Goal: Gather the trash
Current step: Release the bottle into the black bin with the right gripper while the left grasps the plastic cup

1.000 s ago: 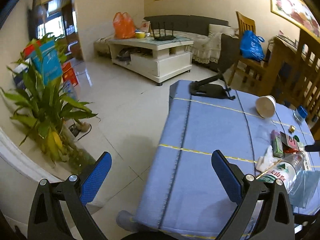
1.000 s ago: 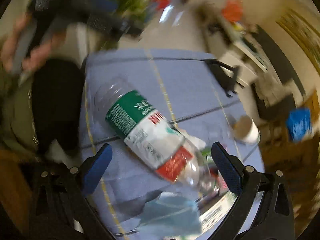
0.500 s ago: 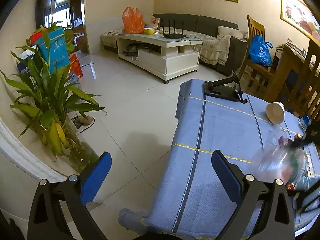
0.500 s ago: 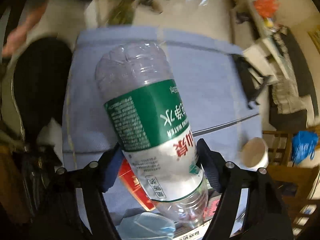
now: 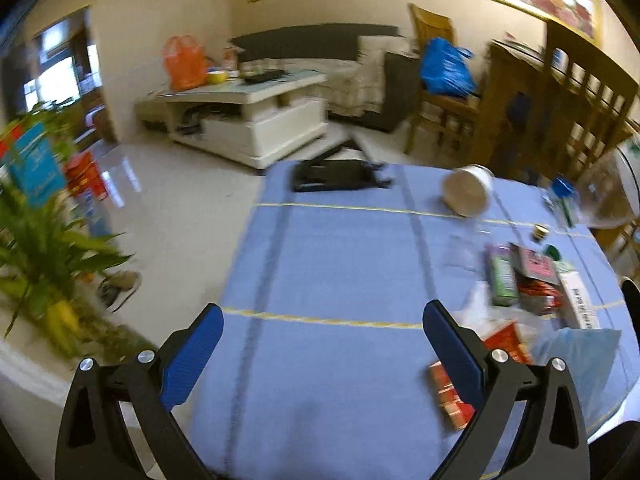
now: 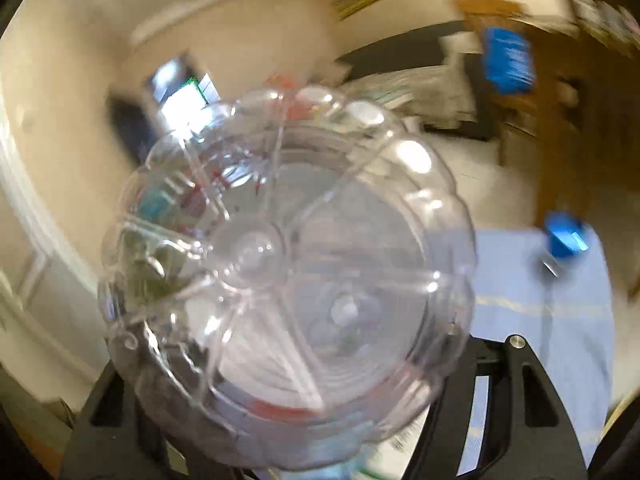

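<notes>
A living room with a sofa point(image 5: 312, 40) lies behind the counter point(image 5: 328, 264), which carries a blue cloth, a paper cup point(image 5: 468, 192) and wrappers point(image 5: 532, 276). The left tongs point(image 5: 320, 354) stand open and empty above it. The right tongs point(image 6: 280, 420) are closing on a clear plastic bottle point(image 6: 288, 264), lifted off the counter, its base facing the camera.

Right claw fingertips point(image 6: 132, 408) behind bottle point(image 6: 280, 280)

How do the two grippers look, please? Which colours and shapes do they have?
The left gripper has two black, triangular, cut-out finger frames with silver screws, and blue ribbed pads. Of the right gripper, only similar black frames and one silver screw show.
</notes>
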Demonstrator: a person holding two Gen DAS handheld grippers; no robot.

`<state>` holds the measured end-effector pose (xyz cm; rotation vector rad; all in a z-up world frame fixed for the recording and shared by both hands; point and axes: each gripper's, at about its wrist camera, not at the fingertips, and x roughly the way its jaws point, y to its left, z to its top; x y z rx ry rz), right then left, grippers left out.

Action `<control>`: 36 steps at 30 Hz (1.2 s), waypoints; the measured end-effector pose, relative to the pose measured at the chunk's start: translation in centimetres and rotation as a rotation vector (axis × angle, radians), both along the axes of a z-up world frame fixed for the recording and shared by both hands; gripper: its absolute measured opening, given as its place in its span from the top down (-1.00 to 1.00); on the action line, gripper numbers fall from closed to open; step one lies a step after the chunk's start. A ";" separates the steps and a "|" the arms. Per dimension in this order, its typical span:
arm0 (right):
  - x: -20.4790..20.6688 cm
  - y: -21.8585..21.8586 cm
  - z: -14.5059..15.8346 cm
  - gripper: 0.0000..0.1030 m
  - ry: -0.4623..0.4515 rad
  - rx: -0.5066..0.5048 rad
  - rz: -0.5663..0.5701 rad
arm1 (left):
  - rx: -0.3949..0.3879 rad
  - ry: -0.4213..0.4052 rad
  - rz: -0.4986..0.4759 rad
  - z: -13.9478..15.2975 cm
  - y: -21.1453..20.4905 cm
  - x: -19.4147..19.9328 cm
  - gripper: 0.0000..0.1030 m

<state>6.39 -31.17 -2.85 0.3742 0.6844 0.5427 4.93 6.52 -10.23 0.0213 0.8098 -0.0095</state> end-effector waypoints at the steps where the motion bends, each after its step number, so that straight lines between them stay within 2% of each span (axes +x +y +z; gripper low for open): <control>1: -1.0 -2.5 -0.8 -0.24 0.008 0.031 -0.054 | -0.001 0.010 -0.028 -0.2 -1.3 0.5 -0.88; 5: -4.3 -10.2 -2.4 -0.24 0.019 0.089 -0.243 | -0.003 0.034 -0.145 -0.8 -5.3 3.0 -0.88; 10: -7.8 -16.5 -3.3 -0.25 -0.003 0.014 -0.501 | -0.067 0.104 -0.221 -1.3 -9.4 8.5 -0.88; 13: -8.6 -19.8 -5.0 -0.25 0.041 -0.014 -0.651 | -0.101 0.170 -0.239 -2.4 -11.3 11.0 -0.88; 16: -8.7 -21.9 -7.1 -0.24 0.074 0.036 -0.730 | -0.109 0.235 -0.235 -4.1 -12.4 12.7 -0.87; 18: -8.3 -23.6 -8.9 -0.24 0.111 -0.018 -0.820 | -0.107 0.260 -0.232 -4.9 -12.7 13.7 -0.87; 20: -8.9 -24.8 -10.3 -0.24 0.153 -0.082 -0.893 | -0.113 0.286 -0.221 -5.7 -12.8 14.5 -0.76; 21: -9.1 -25.8 -10.8 -0.24 0.187 -0.085 -0.910 | -0.116 0.292 -0.220 -5.9 -12.8 14.7 -0.72; 23: -9.5 -27.0 -12.4 -0.24 0.209 -0.063 -0.926 | -0.124 0.318 -0.215 -6.4 -12.7 15.1 -0.36; 25: -9.7 -27.0 -12.4 -0.24 0.218 -0.094 -0.953 | -0.151 0.335 -0.228 -6.6 -12.6 15.3 -0.30; 27: -9.3 -27.1 -11.7 -0.24 0.210 -0.125 -0.984 | -0.143 0.335 -0.231 -6.6 -12.6 15.3 -0.27; 28: -9.3 -27.1 -11.4 -0.24 0.204 -0.132 -0.990 | -0.139 0.334 -0.232 -6.5 -12.6 15.4 -0.16; 29: -9.1 -27.0 -11.4 -0.25 0.204 -0.140 -0.993 | -0.146 0.333 -0.234 -6.3 -12.6 15.4 0.06; 30: -9.1 -26.8 -11.5 -0.26 0.213 -0.150 -0.991 | -0.149 0.336 -0.234 -6.2 -12.4 15.4 0.15; 32: -9.0 -26.2 -11.9 -0.32 0.253 -0.162 -0.987 | -0.185 0.345 -0.240 -5.9 -12.1 15.5 0.15; 34: -8.8 -26.6 -11.9 -0.46 0.286 -0.171 -0.990 | -0.206 0.336 -0.240 -5.5 -11.9 15.5 0.15; 36: -8.7 -26.6 -12.3 -0.49 0.306 -0.204 -1.014 | -0.221 0.323 -0.232 -5.0 -11.7 15.3 0.15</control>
